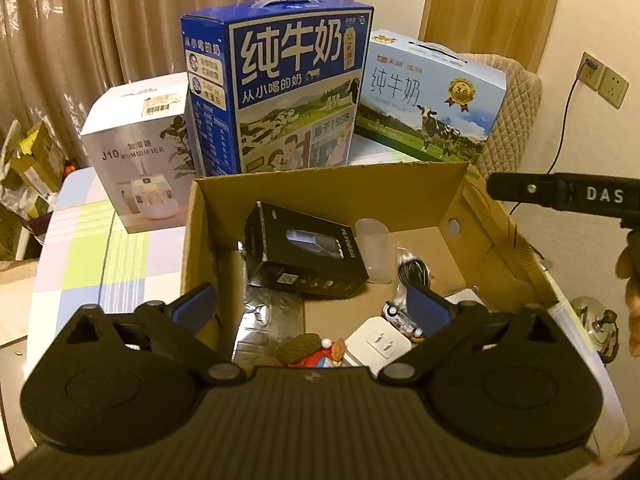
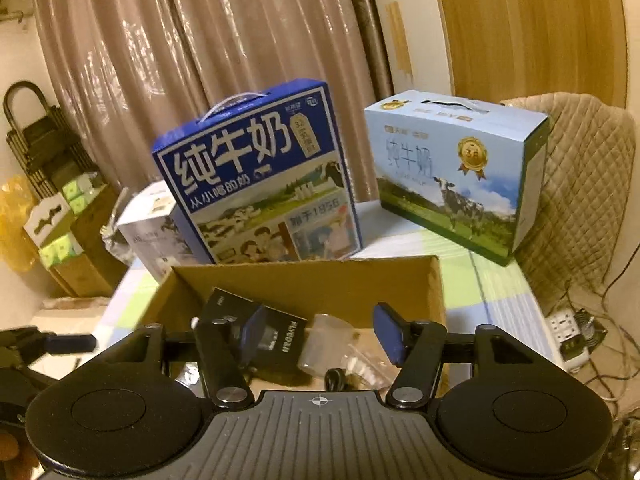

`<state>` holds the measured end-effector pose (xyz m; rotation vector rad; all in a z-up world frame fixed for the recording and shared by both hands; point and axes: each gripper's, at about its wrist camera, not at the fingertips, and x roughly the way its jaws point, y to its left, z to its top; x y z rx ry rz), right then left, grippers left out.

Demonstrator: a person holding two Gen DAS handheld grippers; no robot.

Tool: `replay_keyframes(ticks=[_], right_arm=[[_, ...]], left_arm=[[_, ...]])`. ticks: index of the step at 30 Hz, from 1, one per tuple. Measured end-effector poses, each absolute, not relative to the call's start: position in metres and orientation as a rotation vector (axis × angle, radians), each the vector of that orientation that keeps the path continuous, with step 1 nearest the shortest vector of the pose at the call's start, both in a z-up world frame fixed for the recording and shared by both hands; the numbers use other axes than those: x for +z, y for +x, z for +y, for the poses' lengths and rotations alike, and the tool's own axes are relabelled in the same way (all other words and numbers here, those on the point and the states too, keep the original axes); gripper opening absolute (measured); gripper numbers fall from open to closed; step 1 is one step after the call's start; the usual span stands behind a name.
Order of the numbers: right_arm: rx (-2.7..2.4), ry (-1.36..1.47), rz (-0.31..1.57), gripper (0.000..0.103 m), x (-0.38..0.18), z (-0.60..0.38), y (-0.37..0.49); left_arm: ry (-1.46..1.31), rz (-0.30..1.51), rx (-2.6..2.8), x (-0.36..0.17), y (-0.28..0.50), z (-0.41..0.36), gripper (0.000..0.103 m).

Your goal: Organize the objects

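An open cardboard box (image 1: 332,196) stands on the table and holds a black product box (image 1: 304,252), a translucent cup (image 1: 374,248), a black cable (image 1: 414,272), a toy car (image 1: 396,316), a white plug (image 1: 378,344) and a small figurine (image 1: 308,350). My left gripper (image 1: 312,306) hangs over the box's near end, jaws wide open, gripping nothing. My right gripper (image 2: 322,334) is open above the same box (image 2: 320,280). Beyond its fingers lie the black box (image 2: 280,340) and the cup (image 2: 324,344), neither of them pinched.
Behind the cardboard box stand a dark blue milk carton (image 1: 288,88), a light blue milk carton (image 1: 432,104) and a white humidifier box (image 1: 140,160) on the checked tablecloth (image 1: 100,248). A padded chair (image 2: 580,200) is at the right, with a power strip (image 2: 568,336) on the floor.
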<state>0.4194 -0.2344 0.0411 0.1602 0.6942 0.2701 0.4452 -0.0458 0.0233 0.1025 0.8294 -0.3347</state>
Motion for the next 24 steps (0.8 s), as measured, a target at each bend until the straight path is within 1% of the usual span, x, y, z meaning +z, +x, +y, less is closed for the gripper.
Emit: replay_keyframes(ticks=[11, 17, 24], right_arm=[[0.243, 0.145, 0.775, 0.057, 0.041, -0.241, 0.382], [0.259, 0.17, 0.787, 0.057, 0.051, -0.242, 0.342], [0.261, 0.185, 0.777, 0.057, 0.066, -0.247, 0.275]], left_arm=[[0.106, 0.795, -0.309, 0.031, 0.415, -0.043, 0.102], [0.083, 0.781, -0.289, 0.043, 0.378, -0.04, 0.102], [0.055, 0.775, -0.295, 0.058, 0.323, -0.038, 0.102]])
